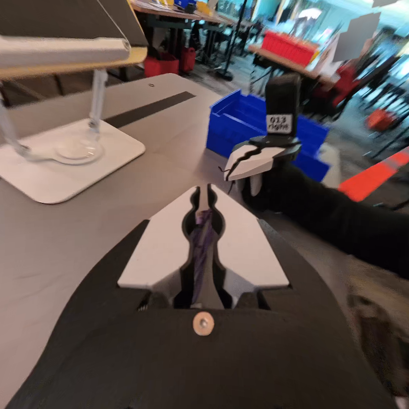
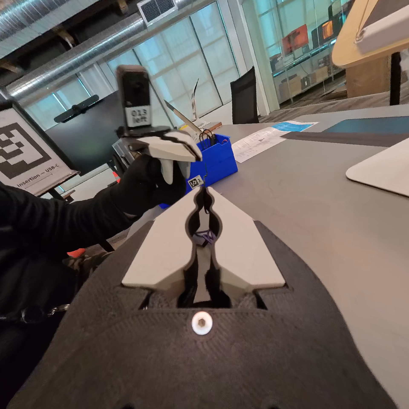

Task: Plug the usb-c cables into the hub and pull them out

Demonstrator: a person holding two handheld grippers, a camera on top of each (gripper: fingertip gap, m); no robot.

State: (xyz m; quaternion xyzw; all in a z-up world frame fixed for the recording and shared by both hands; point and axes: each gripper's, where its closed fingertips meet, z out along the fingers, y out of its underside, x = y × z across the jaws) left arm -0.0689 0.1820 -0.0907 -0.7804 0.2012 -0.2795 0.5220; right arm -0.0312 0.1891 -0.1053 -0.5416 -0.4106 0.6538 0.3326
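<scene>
The purple braided cable (image 1: 202, 250) runs lengthwise through the gap between the left gripper's (image 1: 203, 188) fingers; its connector end is hidden, and the fingers are nearly together, though whether they clamp it cannot be determined. The hub cannot be identified in either view. A thin black cable (image 2: 205, 177) hangs at the tips of the right gripper (image 2: 202, 189), whose fingers are closed together (grip contact unclear). Both grippers are above the grey worktop (image 1: 66, 254), near a blue bin (image 1: 234, 124) and a white lamp base (image 1: 73, 159).
</scene>
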